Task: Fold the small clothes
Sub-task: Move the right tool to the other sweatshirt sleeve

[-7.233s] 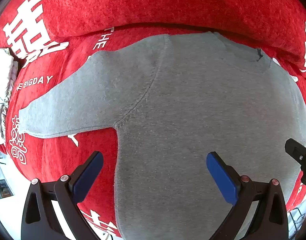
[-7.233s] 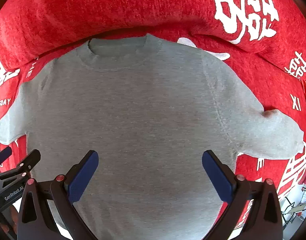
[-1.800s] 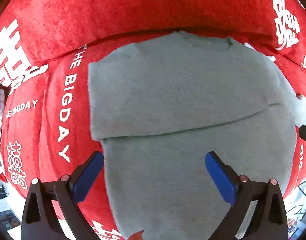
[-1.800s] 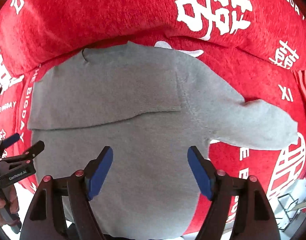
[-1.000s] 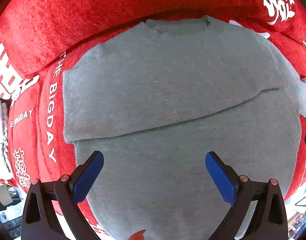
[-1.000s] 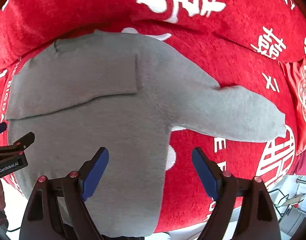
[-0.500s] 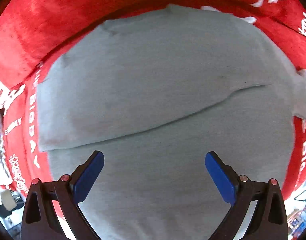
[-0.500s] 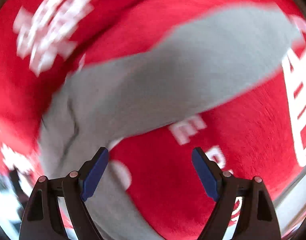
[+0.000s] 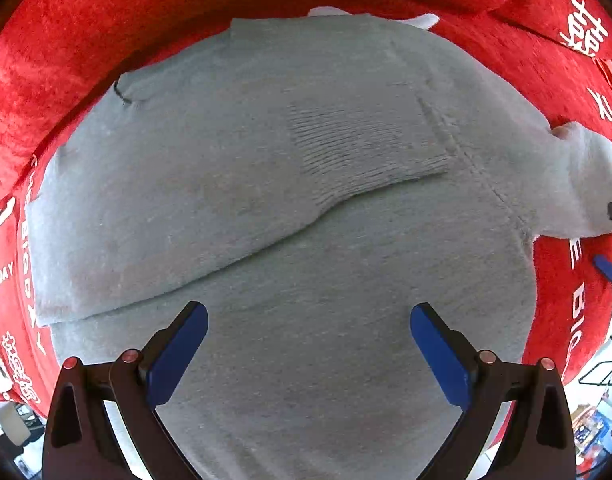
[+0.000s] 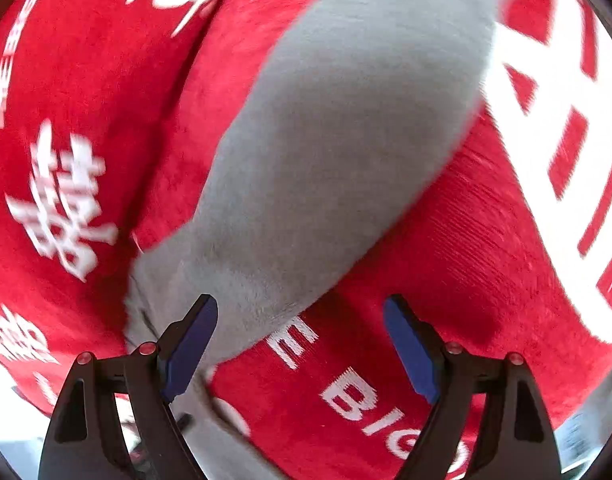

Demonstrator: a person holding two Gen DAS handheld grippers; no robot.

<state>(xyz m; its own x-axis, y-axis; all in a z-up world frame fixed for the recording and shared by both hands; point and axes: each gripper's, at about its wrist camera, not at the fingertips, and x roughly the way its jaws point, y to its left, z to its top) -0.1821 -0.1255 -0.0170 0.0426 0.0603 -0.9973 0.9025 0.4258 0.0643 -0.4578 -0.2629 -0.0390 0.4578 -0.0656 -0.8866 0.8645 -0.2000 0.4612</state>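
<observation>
A small grey sweater (image 9: pixel 306 240) lies flat on a red cover. Its left sleeve (image 9: pixel 226 184) is folded across the chest, the ribbed cuff (image 9: pixel 366 148) near the middle. The right sleeve (image 9: pixel 578 184) still sticks out to the right. My left gripper (image 9: pixel 309 344) hangs open over the sweater's lower body, nothing between its blue pads. In the right wrist view, my right gripper (image 10: pixel 300 340) is open above the outstretched right sleeve (image 10: pixel 338 140), near its lower edge by the armpit. Its tips (image 9: pixel 610 264) show at the right edge of the left wrist view.
The red plush cover (image 9: pixel 86 40) with white lettering (image 10: pixel 366 400) spreads under and behind the sweater, rising into a cushion at the back. Beyond the cover's front edge a bit of floor with clutter (image 9: pixel 590 420) shows at the lower corners.
My left gripper has slid right across the sweater and dropped closer. My right gripper has swung right off the sweater's body, rolled, and come down over the outstretched sleeve. Both stayed open.
</observation>
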